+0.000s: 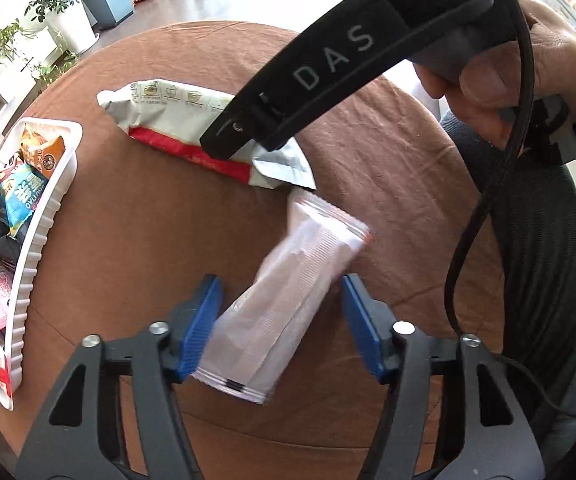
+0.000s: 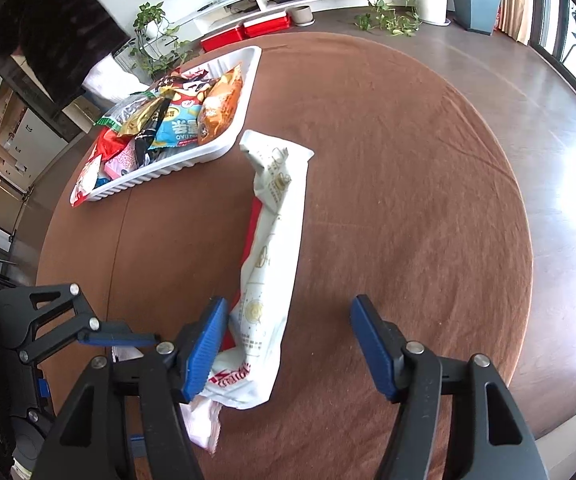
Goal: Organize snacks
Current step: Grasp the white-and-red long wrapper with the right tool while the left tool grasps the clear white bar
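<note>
Brown cloth (image 2: 407, 168) covers the round table; a tray (image 2: 160, 174) of snacks is kept at its far left edge. Near the front edge, two packets lie loose. The left gripper (image 1: 282, 320) is set with jaws apart around the pale packet (image 1: 288, 296), apparently for pickup; the right gripper (image 2: 288, 344) is held open beside the long packet (image 2: 272, 264).

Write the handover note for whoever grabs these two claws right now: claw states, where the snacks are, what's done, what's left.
Left claw: open around the pale translucent snack pack on the brown tablecloth; left pad at its edge, right pad clear, no firm grip.
Right claw: open over the near end of the long white-and-red packet; only the left pad is beside it.
Both packs lie loose, close together, on the table.
Done: the white ribbed tray at the table's edge already holds many mixed snack bags.
Left: grip each pack and put it in the tray.
</note>
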